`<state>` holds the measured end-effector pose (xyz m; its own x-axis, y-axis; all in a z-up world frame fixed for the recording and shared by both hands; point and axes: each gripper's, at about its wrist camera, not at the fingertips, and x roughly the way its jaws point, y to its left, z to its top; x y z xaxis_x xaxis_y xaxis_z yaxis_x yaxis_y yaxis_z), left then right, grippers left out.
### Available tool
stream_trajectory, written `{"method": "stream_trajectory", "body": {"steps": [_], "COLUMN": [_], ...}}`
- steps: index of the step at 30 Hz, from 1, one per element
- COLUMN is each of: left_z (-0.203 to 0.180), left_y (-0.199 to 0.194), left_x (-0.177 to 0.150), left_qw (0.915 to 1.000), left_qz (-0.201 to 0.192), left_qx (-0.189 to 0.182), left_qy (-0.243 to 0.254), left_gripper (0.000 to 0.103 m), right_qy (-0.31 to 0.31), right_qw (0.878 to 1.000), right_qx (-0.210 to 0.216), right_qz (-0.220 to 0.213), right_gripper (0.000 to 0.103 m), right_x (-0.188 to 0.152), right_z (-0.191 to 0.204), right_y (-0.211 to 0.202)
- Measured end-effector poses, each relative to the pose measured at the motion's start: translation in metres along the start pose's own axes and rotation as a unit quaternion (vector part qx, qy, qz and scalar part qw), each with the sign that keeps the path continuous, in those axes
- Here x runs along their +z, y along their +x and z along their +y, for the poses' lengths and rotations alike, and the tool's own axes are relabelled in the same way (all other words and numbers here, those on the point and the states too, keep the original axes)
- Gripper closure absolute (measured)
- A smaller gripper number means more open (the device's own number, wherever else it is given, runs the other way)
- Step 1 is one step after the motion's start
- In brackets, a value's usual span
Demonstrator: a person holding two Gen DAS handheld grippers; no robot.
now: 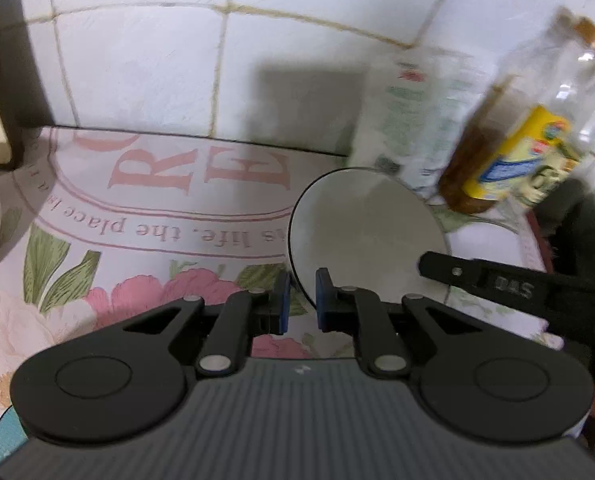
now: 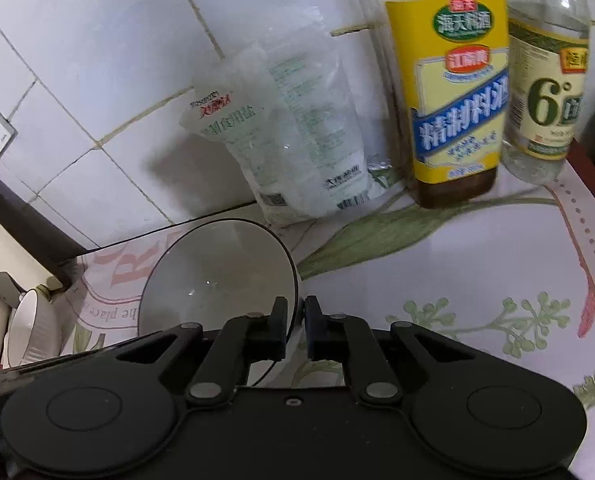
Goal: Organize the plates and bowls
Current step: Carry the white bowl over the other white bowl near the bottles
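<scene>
The right claw [image 2: 296, 322] is clenched on the near rim of a white bowl [image 2: 217, 276], which tilts on the floral table [image 2: 437, 280] just in front of a salt bag [image 2: 293, 140] and a cooking-wine bottle [image 2: 453, 92] by the tiled wall [image 2: 77, 80]. The left claw [image 1: 301, 304] straddles the bowl's rim on the opposite side, whether gripping cannot be told. Open cloth spreads leftward toward a second white bowl [image 2: 29, 328] at the table's edge.
</scene>
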<state>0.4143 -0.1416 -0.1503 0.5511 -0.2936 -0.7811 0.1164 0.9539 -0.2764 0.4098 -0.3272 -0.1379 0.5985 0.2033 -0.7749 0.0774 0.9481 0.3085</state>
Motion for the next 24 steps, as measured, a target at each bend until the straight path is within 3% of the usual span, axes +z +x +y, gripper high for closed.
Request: {"method": "stream_trajectory", "body": {"steps": [14, 24], "left_z": [-0.021, -0.028], "left_y": [-0.09, -0.162], "left_x": [-0.02, -0.052], "left_qw": [0.9996, 0.9994], "left_qz": [0.001, -0.015], "left_qx": [-0.024, -0.02], "left_qy": [0.016, 0.023], "left_gripper": [0.091, 0.091], "right_qy": [0.025, 0.024], "right_qw": [0.998, 0.996], "right_qx": [0.047, 0.075], "right_qz": [-0.016, -0.03], "right_gripper": [0.089, 0.089], "right_x": [-0.027, -0.063], "right_z": [-0.004, 0.005], "right_y": [-0.093, -0.156]}}
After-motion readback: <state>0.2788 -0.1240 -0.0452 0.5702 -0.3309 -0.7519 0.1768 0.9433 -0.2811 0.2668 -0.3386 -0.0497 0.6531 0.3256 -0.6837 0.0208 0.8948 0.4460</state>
